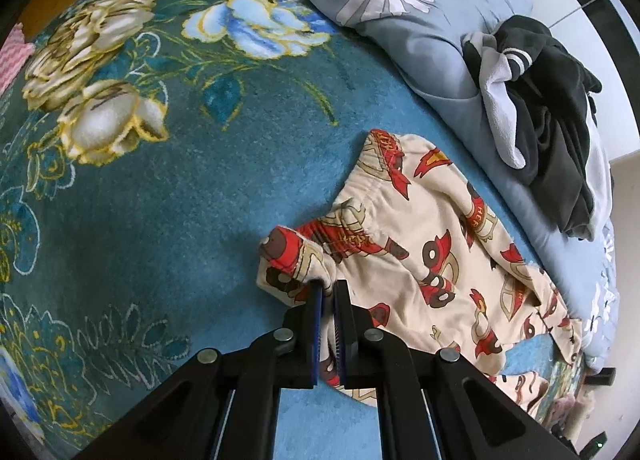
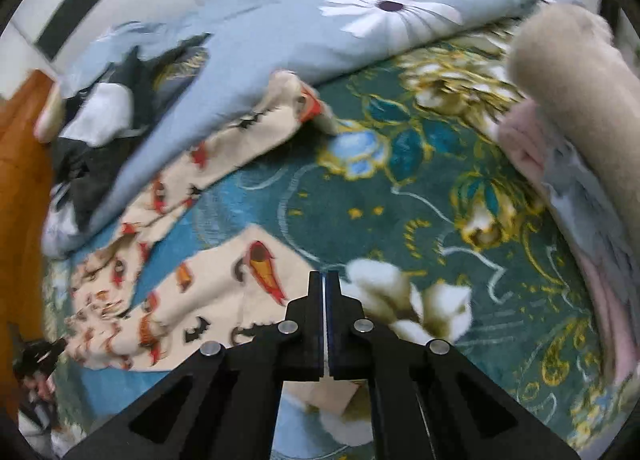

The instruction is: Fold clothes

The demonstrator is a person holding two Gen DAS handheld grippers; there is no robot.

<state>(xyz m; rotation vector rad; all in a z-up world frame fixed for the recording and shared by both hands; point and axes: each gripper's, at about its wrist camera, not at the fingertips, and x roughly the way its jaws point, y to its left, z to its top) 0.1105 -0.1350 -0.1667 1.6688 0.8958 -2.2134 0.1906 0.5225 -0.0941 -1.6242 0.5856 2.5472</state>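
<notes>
Cream pyjama pants (image 1: 420, 260) with red cartoon prints lie on a teal floral blanket (image 1: 160, 179). My left gripper (image 1: 329, 286) is shut on the waistband corner, which bunches up around the fingertips. In the right wrist view the same pants (image 2: 208, 300) spread to the left, one leg running back toward the quilt. My right gripper (image 2: 325, 276) is shut on a thin edge of the pants' cloth, which shows between the pads and below them. The view is motion-blurred.
A grey-blue daisy quilt (image 1: 400, 19) lies along the far side, with a dark and white garment (image 1: 540, 99) heaped on it. A pink and beige pile of folded clothes (image 2: 580, 139) sits at the right. A wooden edge (image 2: 24, 179) shows at the left.
</notes>
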